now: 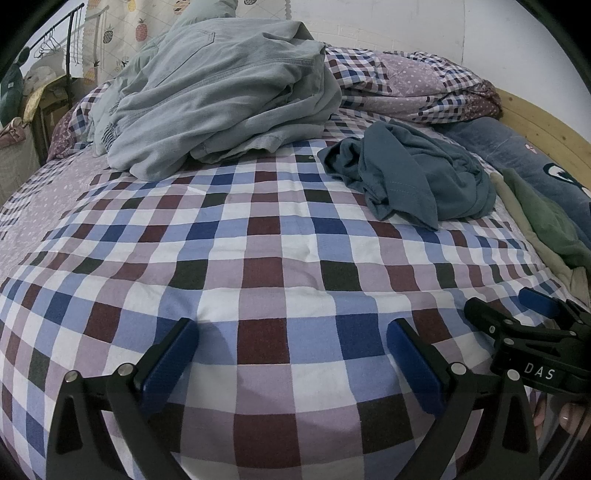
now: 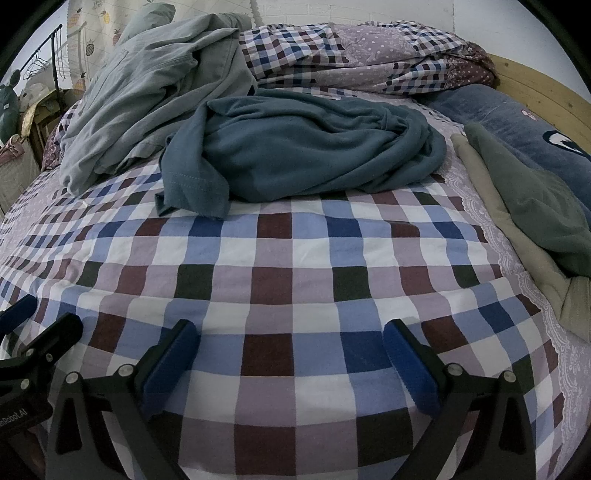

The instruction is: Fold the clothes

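Checked bedsheet (image 1: 258, 229) as the landmark, seen from 2 wrist cameras. The left gripper (image 1: 291, 354) hangs low over the near part of the sheet, its 2 blue-padded fingers (image 1: 170, 365) spread wide with only bare sheet between them; nothing is held. The right gripper (image 2: 290, 356) sits in the same pose over the near part of the sheet, fingers (image 2: 410, 365) wide apart and empty. In the left view the right gripper appears at the sheet's near right edge, with a person's fingertips (image 1: 569, 417) just below it; in the right view the left gripper shows at the near left edge.

Clothes to fold: a crumpled teal shirt (image 2: 306, 147) lies on the far part of the sheet, right of centre in the left view and centred in the right view. A heap of pale grey-blue clothing (image 1: 221, 96) rests on the sheet's far left, touching or just beside the teal shirt. Along the sheet's right edge lie a green garment (image 2: 539, 206) on top of a beige one (image 2: 517, 236).

Beyond the sheet's far edge: a bunched checked and dotted quilt (image 2: 369, 51). Right of the sheet: a dark blue pillow (image 2: 517, 110) against a wooden headboard (image 2: 546, 88). Left of the sheet: a clothes rack (image 1: 70, 48) with hangers, before a pineapple-print curtain (image 1: 118, 33).
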Tool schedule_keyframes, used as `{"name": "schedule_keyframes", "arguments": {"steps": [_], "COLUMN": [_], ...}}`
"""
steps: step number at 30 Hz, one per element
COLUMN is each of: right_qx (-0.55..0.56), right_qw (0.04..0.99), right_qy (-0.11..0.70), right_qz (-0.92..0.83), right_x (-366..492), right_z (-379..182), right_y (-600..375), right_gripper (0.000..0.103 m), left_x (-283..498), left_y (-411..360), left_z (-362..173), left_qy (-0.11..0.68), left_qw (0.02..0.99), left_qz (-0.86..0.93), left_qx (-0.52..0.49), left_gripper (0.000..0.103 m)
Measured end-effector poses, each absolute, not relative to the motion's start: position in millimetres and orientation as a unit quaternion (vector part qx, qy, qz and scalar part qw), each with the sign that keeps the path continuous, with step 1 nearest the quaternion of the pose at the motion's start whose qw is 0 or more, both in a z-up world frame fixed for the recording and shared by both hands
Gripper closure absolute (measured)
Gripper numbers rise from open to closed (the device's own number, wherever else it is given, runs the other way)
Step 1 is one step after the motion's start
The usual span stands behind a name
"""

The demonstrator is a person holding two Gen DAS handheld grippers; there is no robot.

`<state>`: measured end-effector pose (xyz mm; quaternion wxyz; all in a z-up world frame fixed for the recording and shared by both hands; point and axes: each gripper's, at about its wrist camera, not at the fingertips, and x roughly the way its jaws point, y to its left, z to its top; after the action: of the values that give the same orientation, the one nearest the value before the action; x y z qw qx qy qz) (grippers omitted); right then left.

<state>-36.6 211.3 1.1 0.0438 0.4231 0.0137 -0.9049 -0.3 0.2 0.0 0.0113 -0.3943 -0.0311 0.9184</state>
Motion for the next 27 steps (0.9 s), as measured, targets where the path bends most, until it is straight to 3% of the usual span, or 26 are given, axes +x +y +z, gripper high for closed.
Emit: {"name": "schedule_keyframes", "arguments": {"steps": [27], "right_qx": [0.424], "right_qw": [0.045], "right_qy": [0.012], "right_qz": [-0.905], "right_x": [-37.0], "right_z": [0.5], "right_y": [210.6], "right_gripper": [0.0], "left_x": [-3.1], "left_y": [2.3], "left_z": [0.0], "left_qy": [-0.024], "left_qw": [0.007], "left_qz": [0.915], "left_qx": [-0.402], "left_gripper": [0.0]}}
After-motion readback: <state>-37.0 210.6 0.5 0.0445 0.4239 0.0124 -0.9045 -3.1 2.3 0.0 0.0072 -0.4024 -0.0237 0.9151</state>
